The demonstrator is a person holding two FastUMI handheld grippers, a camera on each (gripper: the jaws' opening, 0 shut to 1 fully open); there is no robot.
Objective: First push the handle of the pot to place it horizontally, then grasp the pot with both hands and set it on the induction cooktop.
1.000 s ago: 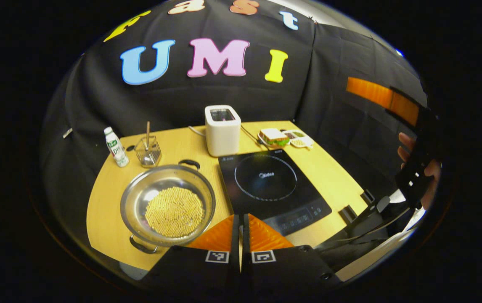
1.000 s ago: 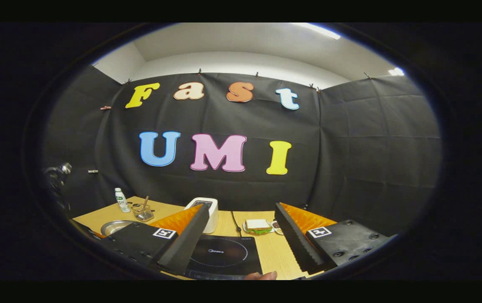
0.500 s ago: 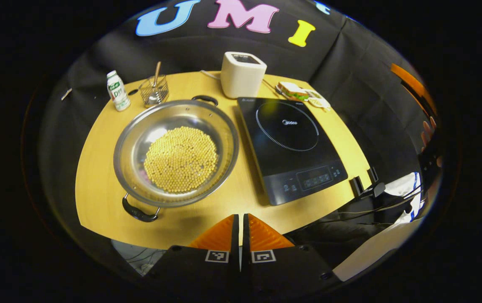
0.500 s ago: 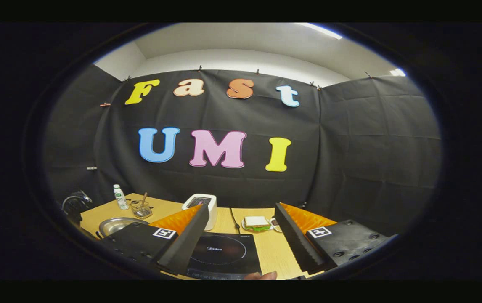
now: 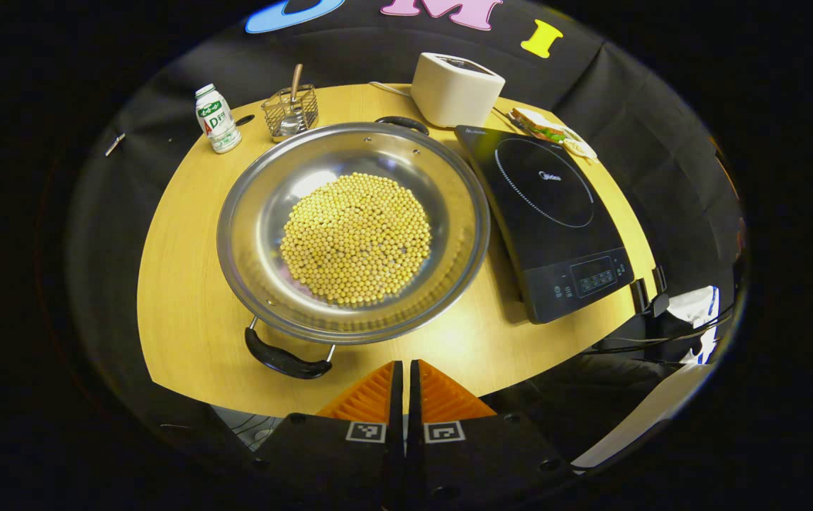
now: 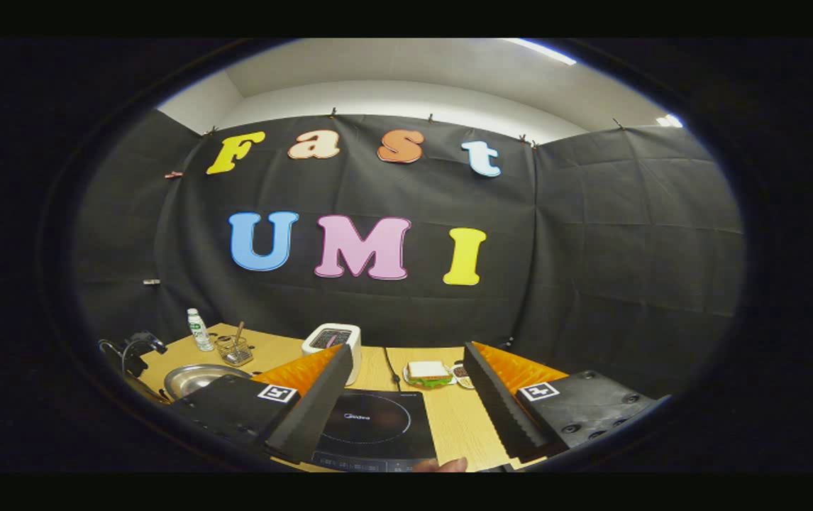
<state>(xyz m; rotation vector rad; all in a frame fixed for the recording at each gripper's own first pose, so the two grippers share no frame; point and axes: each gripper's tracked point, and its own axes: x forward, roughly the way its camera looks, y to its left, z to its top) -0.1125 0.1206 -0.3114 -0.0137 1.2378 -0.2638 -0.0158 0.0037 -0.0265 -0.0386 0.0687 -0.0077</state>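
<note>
A wide steel pot holding yellow beans sits on the wooden table in the left gripper view. Its near black handle points toward me and its far handle points away. My left gripper is shut with nothing in it, hovering just right of the near handle at the table's front edge. The black induction cooktop lies right of the pot. In the right gripper view my right gripper stands open above the cooktop, with the pot at lower left.
At the back of the table stand a white toaster, a small bottle, a wire holder with a utensil and a sandwich plate. Cables and clamps hang off the right edge.
My left gripper has come down and forward toward the pot, which now looms larger, and the near handle sits close to the fingertips. The right gripper has barely shifted.
</note>
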